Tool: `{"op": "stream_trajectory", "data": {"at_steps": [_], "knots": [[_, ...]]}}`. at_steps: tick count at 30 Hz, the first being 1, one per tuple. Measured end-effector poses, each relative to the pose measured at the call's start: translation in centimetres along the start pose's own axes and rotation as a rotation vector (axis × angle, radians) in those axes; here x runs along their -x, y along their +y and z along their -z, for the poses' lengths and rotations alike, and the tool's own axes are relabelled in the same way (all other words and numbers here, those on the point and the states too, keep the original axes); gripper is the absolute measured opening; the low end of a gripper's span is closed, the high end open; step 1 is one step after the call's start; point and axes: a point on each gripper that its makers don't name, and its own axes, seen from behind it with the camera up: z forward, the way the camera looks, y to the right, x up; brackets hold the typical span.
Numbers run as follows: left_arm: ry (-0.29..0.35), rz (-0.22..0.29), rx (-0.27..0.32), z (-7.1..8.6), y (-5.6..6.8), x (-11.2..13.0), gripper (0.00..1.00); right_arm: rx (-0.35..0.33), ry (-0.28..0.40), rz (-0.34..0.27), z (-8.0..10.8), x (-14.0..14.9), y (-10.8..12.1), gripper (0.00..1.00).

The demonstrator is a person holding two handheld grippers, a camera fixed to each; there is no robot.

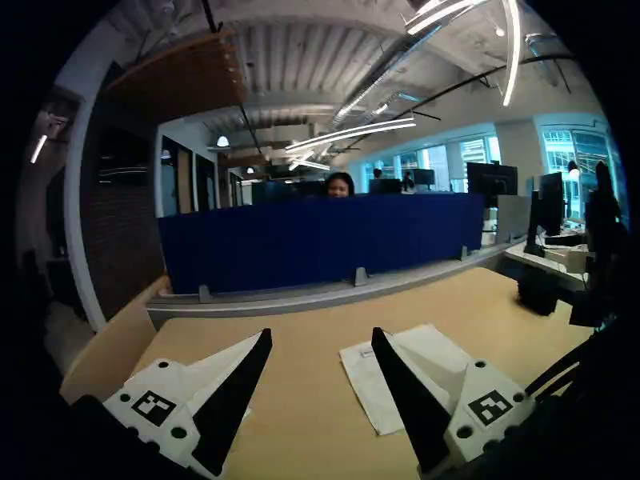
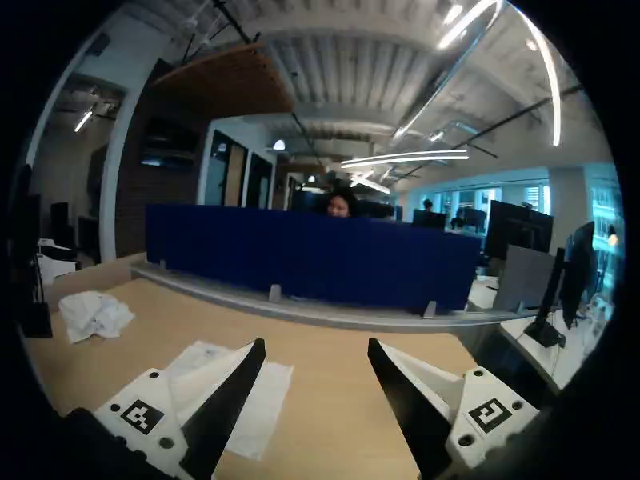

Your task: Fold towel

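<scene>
The left gripper [image 1: 321,336] hangs just over the wooden table [image 1: 308,392], its two black-edged fingers spread wide with nothing between them. The towel [image 1: 362,382] lies flat on the tabletop as a white, squared-off rectangle, and in the left gripper view it sits just beyond and partly behind the finger on the right of the picture; whether that finger touches it, I cannot tell. The right gripper [image 2: 315,346] is parted the same way, holding nothing, and in its own view the same towel shows under and beside the finger on the left of the picture (so the towel lies between the two grippers, roughly).

Farther along the table, off to the left in the right gripper view, a crumpled white cloth [image 2: 94,314] sits in a heap, well apart from the flat towel. Past the table's far edge runs a grey rail carrying a long blue partition [image 1: 320,236]. A person's head [image 1: 339,185] shows just above it. Dark monitors [image 2: 516,232] stand on desks to the right, and bright strip lights [image 1: 360,132] cross the bare ceiling.
</scene>
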Motion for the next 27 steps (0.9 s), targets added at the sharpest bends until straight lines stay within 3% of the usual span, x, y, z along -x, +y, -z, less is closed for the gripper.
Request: {"op": "stream_trajectory", "data": {"at_steps": [7, 11, 18, 27], "knots": [[-0.164, -0.053, 0.231, -0.4, 4.6, 3.8, 0.93, -0.202, -0.195, 0.091, -0.2, 4.3, -4.3, 1.0], [-0.245, -0.079, 0.318, -0.8, 6.3, 6.1, 0.93, -0.283, -0.3, 0.138, -0.2, 7.2, -5.6, 1.0], [-0.314, -0.12, 0.382, -2.0, 7.6, 9.2, 0.93, -0.341, -0.391, 0.188, -1.0, 10.8, -6.6, 1.0], [-0.383, -0.135, 0.428, -3.6, 8.3, 13.4, 0.92, -0.385, -0.465, 0.209, -2.3, 15.2, -7.5, 1.0]]}}
